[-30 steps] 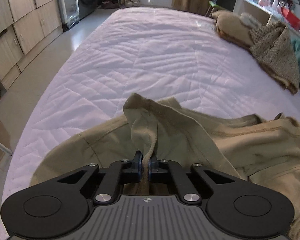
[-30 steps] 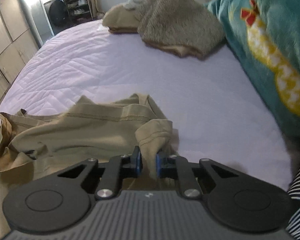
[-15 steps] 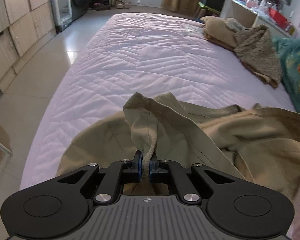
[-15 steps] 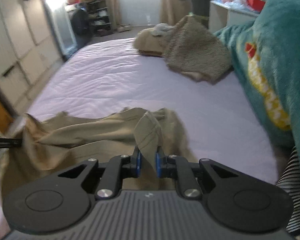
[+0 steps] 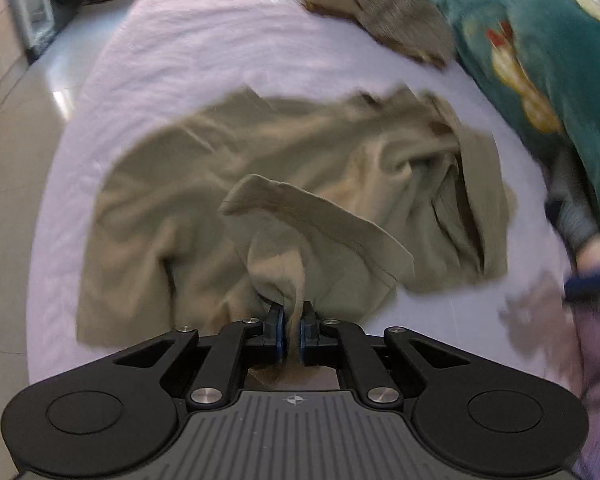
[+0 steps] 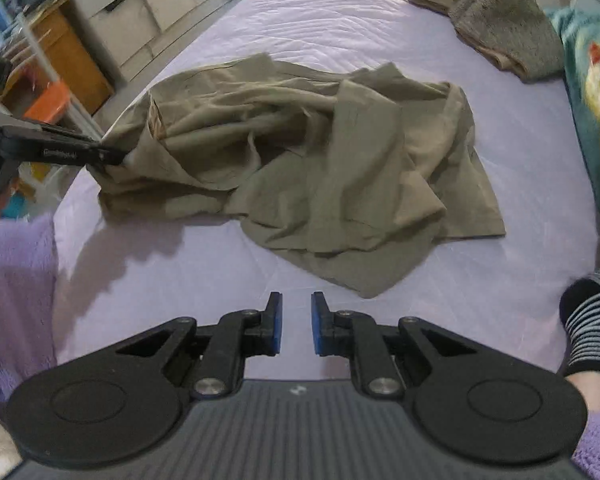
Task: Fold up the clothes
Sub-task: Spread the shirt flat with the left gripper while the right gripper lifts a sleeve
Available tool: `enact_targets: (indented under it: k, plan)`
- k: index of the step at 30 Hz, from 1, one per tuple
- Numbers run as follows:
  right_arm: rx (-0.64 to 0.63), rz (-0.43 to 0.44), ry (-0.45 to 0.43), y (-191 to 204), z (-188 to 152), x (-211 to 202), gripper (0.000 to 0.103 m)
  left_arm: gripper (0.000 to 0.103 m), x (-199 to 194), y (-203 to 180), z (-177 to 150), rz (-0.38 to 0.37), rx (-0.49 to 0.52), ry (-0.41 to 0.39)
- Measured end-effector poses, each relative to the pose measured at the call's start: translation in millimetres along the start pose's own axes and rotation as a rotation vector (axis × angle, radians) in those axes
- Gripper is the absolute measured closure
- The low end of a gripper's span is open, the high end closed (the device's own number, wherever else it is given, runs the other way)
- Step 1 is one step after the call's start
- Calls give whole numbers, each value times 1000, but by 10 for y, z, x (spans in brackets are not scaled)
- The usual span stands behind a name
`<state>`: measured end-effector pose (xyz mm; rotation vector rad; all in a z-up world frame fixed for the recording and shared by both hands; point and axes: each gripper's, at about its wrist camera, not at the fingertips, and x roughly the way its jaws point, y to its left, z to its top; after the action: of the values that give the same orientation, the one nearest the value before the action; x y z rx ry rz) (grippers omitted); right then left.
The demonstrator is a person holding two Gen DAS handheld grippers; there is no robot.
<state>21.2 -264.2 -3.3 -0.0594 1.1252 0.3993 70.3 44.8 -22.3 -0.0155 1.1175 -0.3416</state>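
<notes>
A crumpled khaki garment [image 5: 300, 168] lies spread over the near part of the lilac bed [image 5: 180, 40]. My left gripper [image 5: 292, 332] is shut on a bunched fold of it, and the cloth hangs up between the blue pads. In the right wrist view the same garment [image 6: 320, 152] lies in a heap, and the left gripper [image 6: 116, 158] clamps its left edge at the side of the bed [image 6: 320, 12]. My right gripper [image 6: 296, 324] is open above bare sheet, short of the garment's near corner, with nothing between its fingers.
Folded brown clothes [image 6: 496, 20] sit at the far right of the bed. A teal blanket [image 6: 596, 80] runs along the right side. A striped sleeve [image 6: 592, 320] shows at the right, fuzzy purple fabric [image 6: 16, 272] at the left. Wooden cabinets [image 6: 140, 8] line the left wall.
The right gripper let go of the garment's corner and drew back. The garment dropped onto the bed. The left gripper pulled back and tilted down, still clamped on its fold.
</notes>
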Motion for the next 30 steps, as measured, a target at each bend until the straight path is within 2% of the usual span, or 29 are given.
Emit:
enact_targets:
  k: [3, 5, 6, 9, 11, 15, 18, 20, 23, 27, 30]
  plan:
    - [21, -4, -60, 57, 151, 18, 73, 95, 63, -87, -280, -78, 3, 65]
    - [23, -28, -83, 86, 275, 78, 59, 95, 39, -181, -461, -123, 36, 101]
    - [29, -43, -89, 88, 331, 116, 56, 95, 14, -227, -543, -138, 57, 117]
    - [46, -103, -82, 68, 419, 236, 37, 95, -95, -304, -704, -180, 137, 169]
    - [46, -146, -60, 39, 397, 317, 23, 89, -215, -274, -710, -172, 186, 172]
    - [61, -177, 14, -65, 244, 449, 18, 85, -480, -50, -495, -75, 234, 148]
    - [62, -198, 56, -113, 146, 551, 18, 81, -647, 105, -290, 15, 243, 72]
    - [75, -200, 46, -129, 130, 624, 17, 80, -653, 219, -116, 32, 193, 8]
    - [112, -186, 19, -136, 154, 729, 17, 80, -428, 316, 147, 71, 109, -44]
    - [156, -173, -1, -103, 202, 877, 18, 80, 11, 303, 283, 120, 58, -59]
    - [153, -208, -3, -90, 199, 1018, 26, 80, 402, 173, 426, 169, 54, -72]
